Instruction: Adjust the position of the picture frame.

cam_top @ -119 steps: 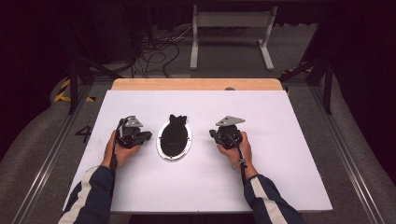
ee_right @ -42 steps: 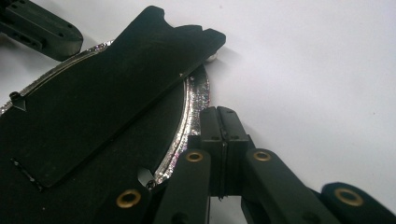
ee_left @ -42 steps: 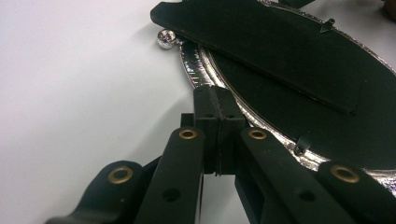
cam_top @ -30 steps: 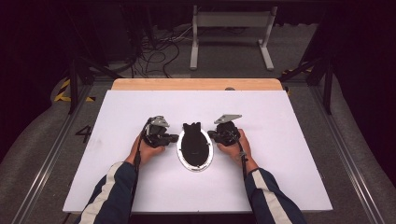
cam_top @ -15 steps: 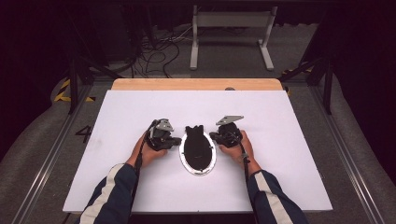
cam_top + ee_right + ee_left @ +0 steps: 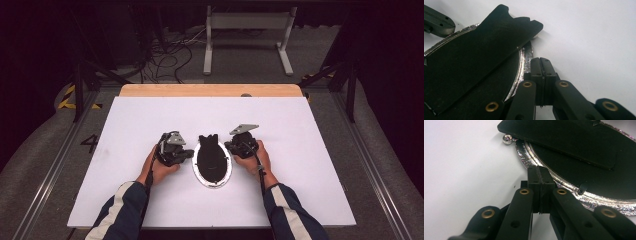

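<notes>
An oval picture frame [image 6: 212,161] lies face-down on the white table [image 6: 310,150], just nearer the person than the table's middle, with its long axis running away from the person. Its black backing board carries a black stand flap [image 6: 208,141] that ends in a notched tip at the far end, and a bright silver rim [image 6: 524,152] runs round the backing. The left gripper [image 6: 186,154] sits just beside the frame's left edge, held in the person's left hand [image 6: 161,169]. The left gripper view shows its two jaws pressed flat together with nothing between them, their tips at the silver rim; whether they actually touch it cannot be told. A small silver ball foot [image 6: 507,139] sits at the rim under the flap's corner. The right gripper [image 6: 229,145] sits just beside the frame's right edge near the far end, held in the right hand [image 6: 255,159]. The right gripper view shows its jaws likewise clenched on nothing, the tips close against the rim [image 6: 525,58] below the flap's notched end [image 6: 506,25]. Both forearms wear dark sleeves with a pale stripe [image 6: 117,197].
</notes>
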Tool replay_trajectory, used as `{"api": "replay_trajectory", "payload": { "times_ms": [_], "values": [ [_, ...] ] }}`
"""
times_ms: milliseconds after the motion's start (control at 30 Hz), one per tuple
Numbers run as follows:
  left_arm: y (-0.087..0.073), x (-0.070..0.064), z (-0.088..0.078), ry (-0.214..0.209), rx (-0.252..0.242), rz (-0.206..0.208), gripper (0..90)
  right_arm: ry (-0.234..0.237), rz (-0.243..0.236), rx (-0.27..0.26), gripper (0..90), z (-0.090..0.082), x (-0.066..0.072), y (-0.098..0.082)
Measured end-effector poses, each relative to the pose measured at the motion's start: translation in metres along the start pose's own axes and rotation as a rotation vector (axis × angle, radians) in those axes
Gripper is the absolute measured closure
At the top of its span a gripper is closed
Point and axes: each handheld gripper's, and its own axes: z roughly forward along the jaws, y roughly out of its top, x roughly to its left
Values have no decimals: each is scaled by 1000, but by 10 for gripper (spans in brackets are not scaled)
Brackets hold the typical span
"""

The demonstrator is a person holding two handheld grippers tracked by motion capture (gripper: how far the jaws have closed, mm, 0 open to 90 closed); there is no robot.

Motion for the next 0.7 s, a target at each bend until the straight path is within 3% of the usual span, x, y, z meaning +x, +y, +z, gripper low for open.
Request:
{"api": "replay_trajectory", "payload": {
  "times_ms": [67,133,300,533,700],
  "values": [
    [3,-4,1,10,8,4,900,-7,-11,7,900,0,0,1],
    [4,-8,4,-22,3,1,900,-22,-12,5,900,1,-3,1],
    [4,-21,5,-30,-2,15,900,-18,10,16,900,1,-7,3],
    [-1,-37,5,-67,-32,15,900,-47,-27,47,900,1,-3,7],
    [-2,-45,5,-83,-27,44,899,-52,-43,57,900,0,-1,8]
  ]
}}
